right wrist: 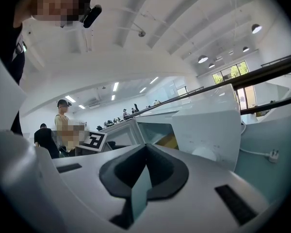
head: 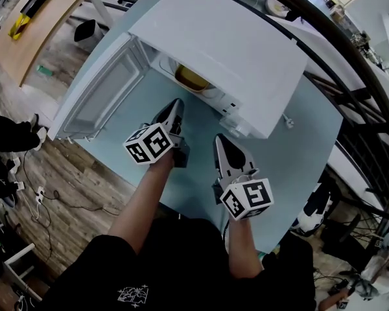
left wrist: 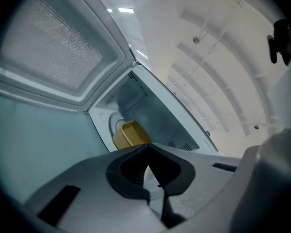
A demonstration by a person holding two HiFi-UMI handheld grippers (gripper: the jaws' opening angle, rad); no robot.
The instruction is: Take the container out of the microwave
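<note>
A white microwave stands on a light blue table with its door swung open to the left. Inside it sits a yellow container, on the turntable. My left gripper is shut and empty, its tips just in front of the open cavity. In the left gripper view the container lies straight beyond the closed tips of the left gripper, apart from them. My right gripper is shut and empty, a little nearer to me and to the right, facing the microwave's front panel.
A power plug and its cord lie on the table to the right of the microwave. A dark railing runs behind the table. A wooden table stands at the far left over a floor with cables. People stand far off.
</note>
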